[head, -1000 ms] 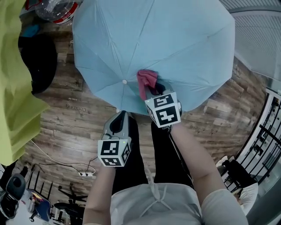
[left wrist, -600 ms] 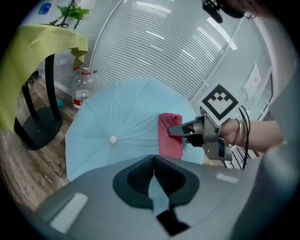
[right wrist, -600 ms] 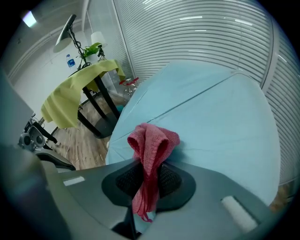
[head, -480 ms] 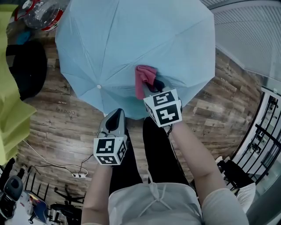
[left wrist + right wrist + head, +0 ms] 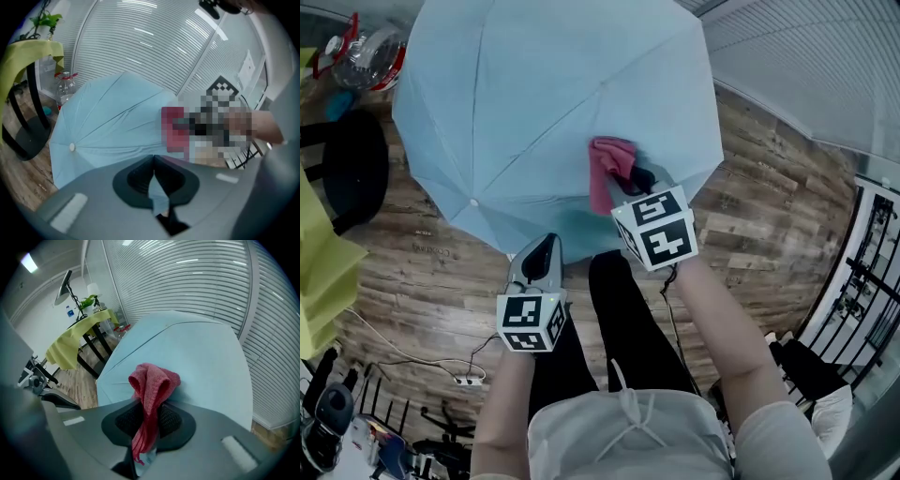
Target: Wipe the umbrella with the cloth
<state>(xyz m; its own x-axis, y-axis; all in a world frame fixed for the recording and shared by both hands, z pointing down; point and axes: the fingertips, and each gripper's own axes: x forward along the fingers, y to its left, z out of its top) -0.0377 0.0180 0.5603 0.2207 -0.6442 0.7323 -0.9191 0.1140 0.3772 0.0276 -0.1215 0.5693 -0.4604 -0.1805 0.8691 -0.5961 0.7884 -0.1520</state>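
On the umbrella [image 5: 534, 94] canopy: cloth [image 5: 607, 167] clamped in right gripper [image 5: 634, 180] | left gripper [image 5: 545, 247] pinching umbrella edge

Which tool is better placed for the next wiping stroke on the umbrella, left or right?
Right. The right tool is shut on the red cloth, which rests on the umbrella. The left tool pinches the umbrella's edge, probably steadying it.

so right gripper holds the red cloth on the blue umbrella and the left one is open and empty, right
No: the left gripper is shut on the edge of the umbrella, as the left gripper view shows. The rest is right.
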